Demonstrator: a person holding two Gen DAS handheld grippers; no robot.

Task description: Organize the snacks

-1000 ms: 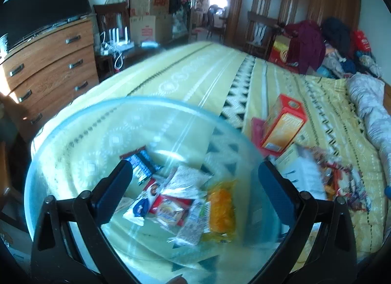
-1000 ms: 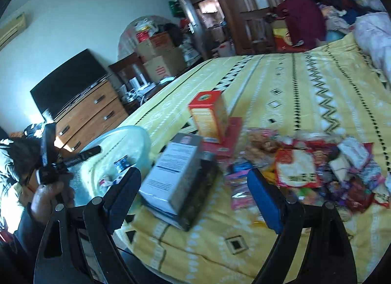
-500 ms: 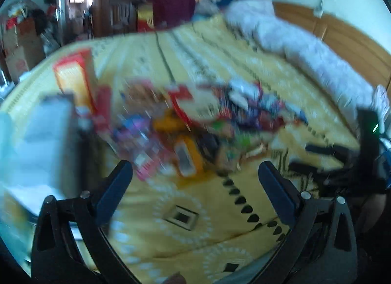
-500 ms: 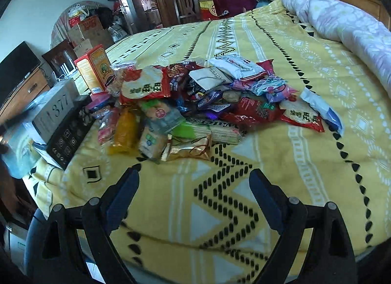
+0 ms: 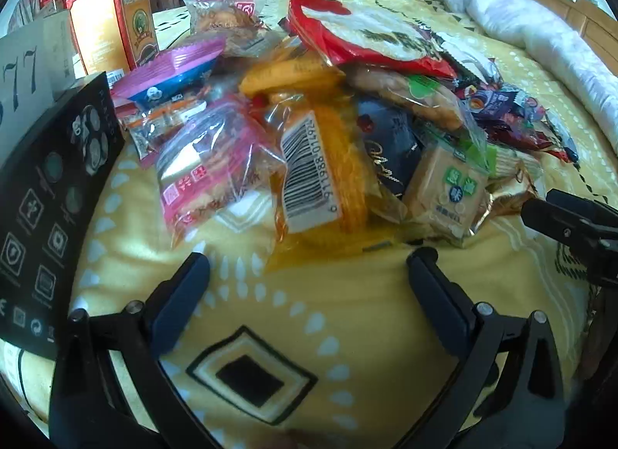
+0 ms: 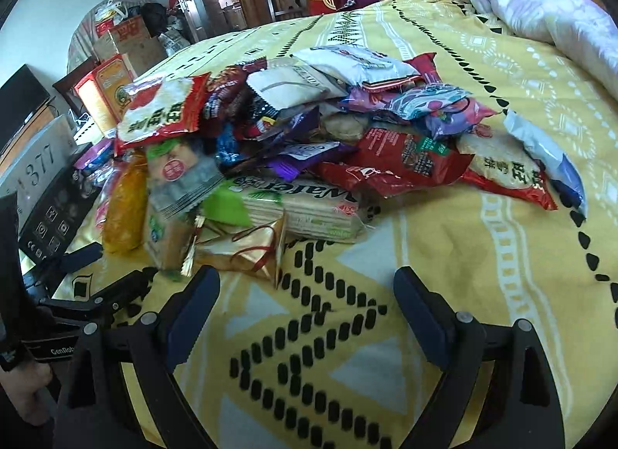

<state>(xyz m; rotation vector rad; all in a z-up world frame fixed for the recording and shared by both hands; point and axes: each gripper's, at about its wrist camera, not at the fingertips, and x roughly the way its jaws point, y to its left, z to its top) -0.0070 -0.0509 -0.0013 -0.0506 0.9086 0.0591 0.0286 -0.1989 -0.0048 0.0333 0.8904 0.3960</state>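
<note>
Snack pile (image 6: pixel 309 132) is sitting heaped on the yellow patterned bedspread (image 6: pixel 444 255), well in from the bed's near edge. Nearest your left claw (image 5: pixel 309 267): an orange packet with a barcode label (image 5: pixel 313 170) is lying at the front of the heap, a clear pink-printed bag (image 5: pixel 208 170) just to its left, a green-and-tan cracker pack (image 5: pixel 444 194) to its right. A large red-and-white rice cracker bag (image 5: pixel 370 39) is resting on top, toward the back.

Nearest your right claw (image 6: pixel 305 283): a gold foil packet with red ribbon (image 6: pixel 243 252) is lying at the heap's front edge, touching a long green wafer pack (image 6: pixel 305 205) behind it.

Both claws are standing spread wide, with nothing between the pads. Each is hanging over bare bedspread, just short of the pile and not touching it. The tip of your right claw is showing at the right edge of the left wrist view, beside the heap.

A black box with white icons (image 5: pixel 46 194) is lying left of the pile, a grey box (image 5: pixel 27 74) stacked on it. A red-and-orange carton (image 5: pixel 112 16) is standing upright behind them. A pale quilt (image 6: pixel 540 4) is lying bunched along the far right side of the bed.
</note>
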